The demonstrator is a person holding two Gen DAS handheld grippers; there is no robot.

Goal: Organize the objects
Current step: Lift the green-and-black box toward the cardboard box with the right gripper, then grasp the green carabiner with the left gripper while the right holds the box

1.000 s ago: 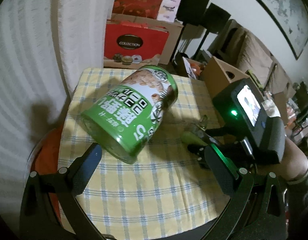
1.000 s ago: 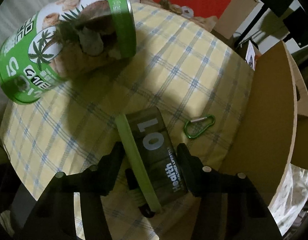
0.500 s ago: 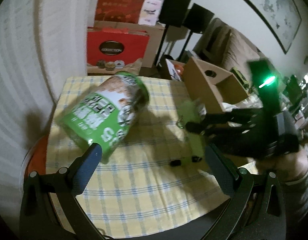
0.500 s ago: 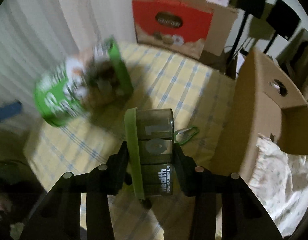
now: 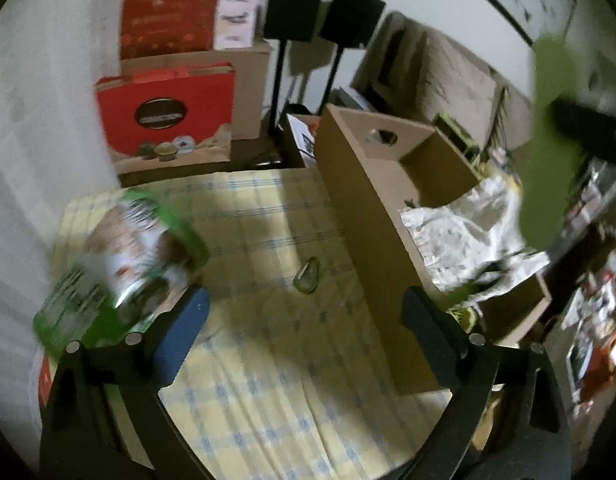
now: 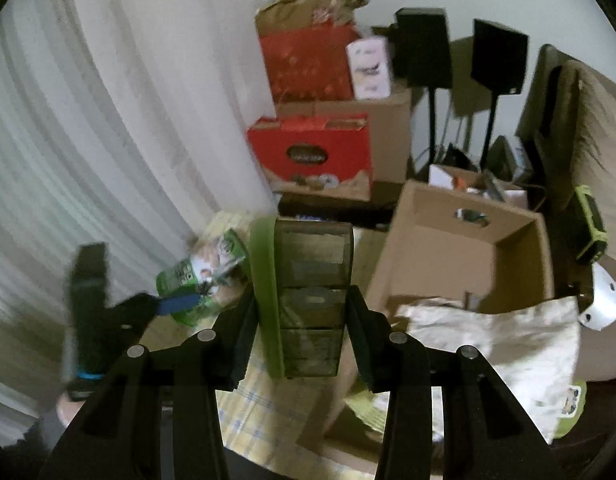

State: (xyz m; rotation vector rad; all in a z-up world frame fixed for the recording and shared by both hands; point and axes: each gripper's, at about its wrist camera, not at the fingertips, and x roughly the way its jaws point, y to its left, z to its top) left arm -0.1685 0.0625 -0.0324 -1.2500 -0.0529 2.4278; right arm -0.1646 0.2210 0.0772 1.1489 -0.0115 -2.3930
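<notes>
My right gripper (image 6: 299, 316) is shut on a dark translucent box with a green lid (image 6: 308, 288) and holds it high above the table; the box shows as a green blur in the left wrist view (image 5: 548, 152). My left gripper (image 5: 303, 312) is open and empty above the checked tablecloth (image 5: 267, 360). A green snack can (image 5: 119, 264) lies tilted on the cloth by my left finger (image 5: 179, 332); it also shows in the right wrist view (image 6: 203, 276). A green carabiner (image 5: 308, 276) lies on the cloth between my left fingers.
An open cardboard box (image 5: 372, 216) stands at the table's right edge with a white cloth bag (image 5: 460, 240) in it; the box also shows in the right wrist view (image 6: 460, 256). Red gift boxes (image 5: 167, 120), speakers on stands (image 5: 295, 4) and a curtain (image 6: 87, 120) are behind.
My right gripper has lifted the dark box off the table and up to the right. The left gripper has swung right, so the can now sits at its left finger.
</notes>
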